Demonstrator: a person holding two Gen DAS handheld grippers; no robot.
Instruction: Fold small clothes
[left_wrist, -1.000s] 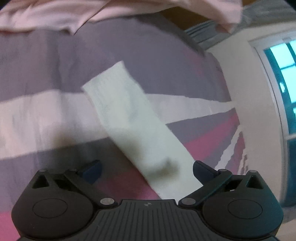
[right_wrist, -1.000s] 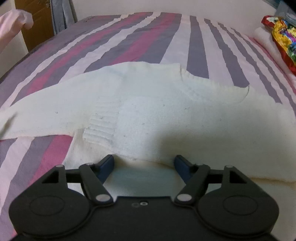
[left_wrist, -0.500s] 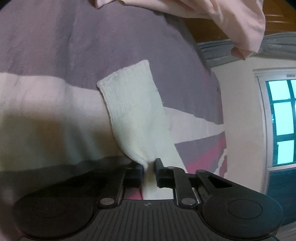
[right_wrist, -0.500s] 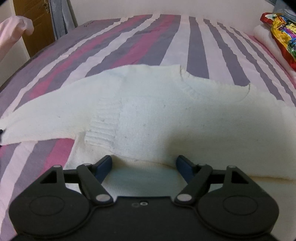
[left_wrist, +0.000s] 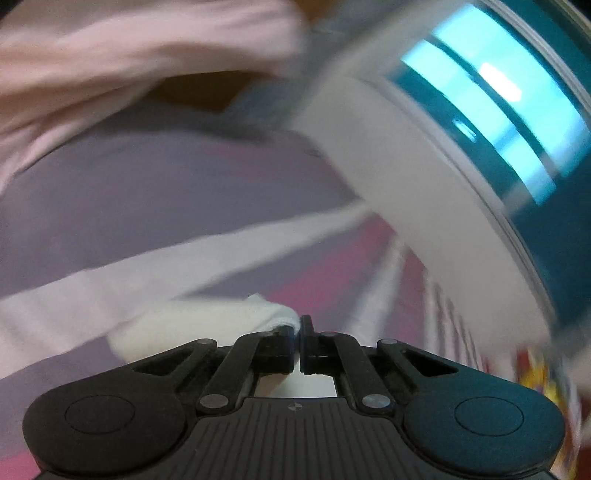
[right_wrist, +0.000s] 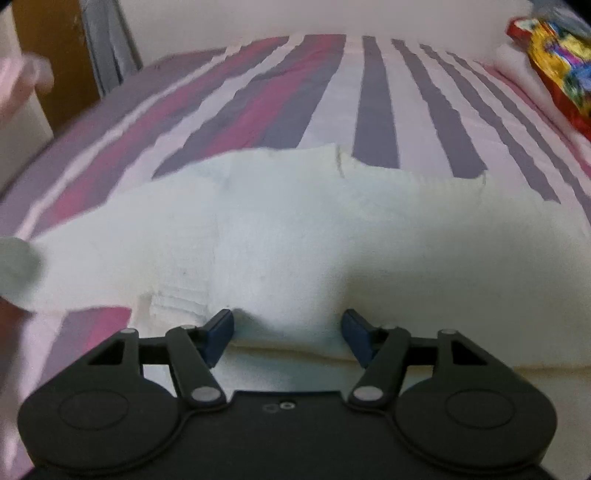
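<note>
A cream knitted sweater (right_wrist: 332, 229) lies spread on the striped bed (right_wrist: 332, 92). My left gripper (left_wrist: 298, 325) is shut on the sweater's sleeve (left_wrist: 207, 321), which hangs bunched to the left of the fingers; that view is blurred by motion. In the right wrist view the same sleeve (right_wrist: 92, 258) stretches left, its end a lifted blur at the frame's edge. My right gripper (right_wrist: 288, 325) sits low at the sweater's near folded edge. Its jaws are closing with a hump of fabric between the blue pads (right_wrist: 221, 326), and no pinch shows.
A pink garment (left_wrist: 110, 55) hangs beyond the bed's left side, near a wooden door (right_wrist: 48, 55). A colourful snack bag (right_wrist: 554, 62) and white pillow lie at the far right. A wall and window (left_wrist: 498, 110) stand past the bed.
The left gripper closed on the sleeve, then lifted and swung with it, rolling as it went. The right jaws narrowed a little around the sweater's edge; that hand stayed put.
</note>
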